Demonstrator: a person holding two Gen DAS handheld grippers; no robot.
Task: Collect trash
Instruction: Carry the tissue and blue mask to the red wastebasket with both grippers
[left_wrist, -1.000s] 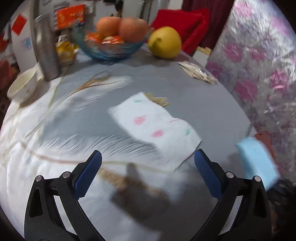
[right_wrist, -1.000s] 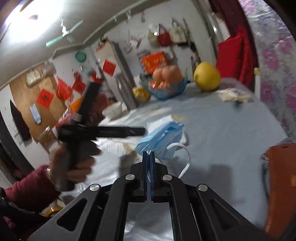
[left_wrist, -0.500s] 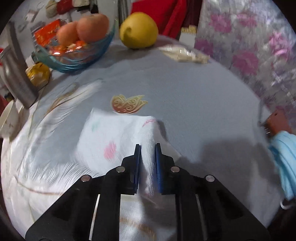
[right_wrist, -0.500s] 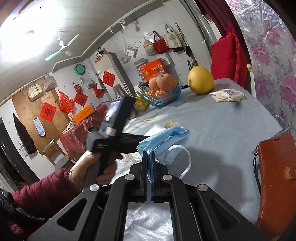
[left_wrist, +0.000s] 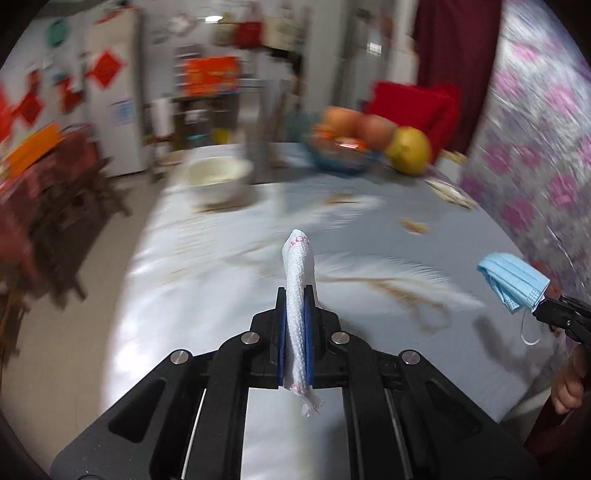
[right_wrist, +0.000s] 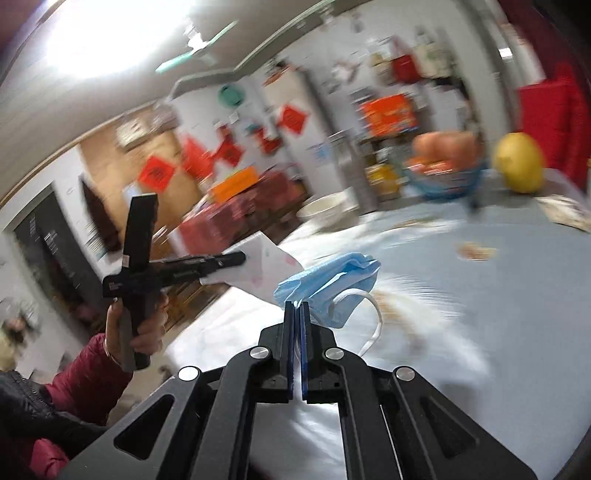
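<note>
My left gripper (left_wrist: 295, 295) is shut on a white paper napkin (left_wrist: 297, 280) with pink marks and holds it up above the table. In the right wrist view the left gripper (right_wrist: 242, 258) shows at the left with the napkin (right_wrist: 264, 267) hanging from its tip. My right gripper (right_wrist: 295, 306) is shut on a blue face mask (right_wrist: 332, 282), whose white ear loop dangles. The mask (left_wrist: 511, 280) and the right gripper (left_wrist: 539, 308) also show at the right edge of the left wrist view.
The round table (left_wrist: 229, 295) has a pale blue-grey cloth. At its far side stand a white bowl (left_wrist: 216, 179), a blue fruit bowl (left_wrist: 343, 147), a yellow pomelo (left_wrist: 410, 149) and a clear wrapper (left_wrist: 448, 192). A small scrap (left_wrist: 415, 225) lies on the cloth.
My left gripper went from open over the flat napkin to shut on it and has lifted it off the table. My right gripper keeps hold of the mask and has swung left.
</note>
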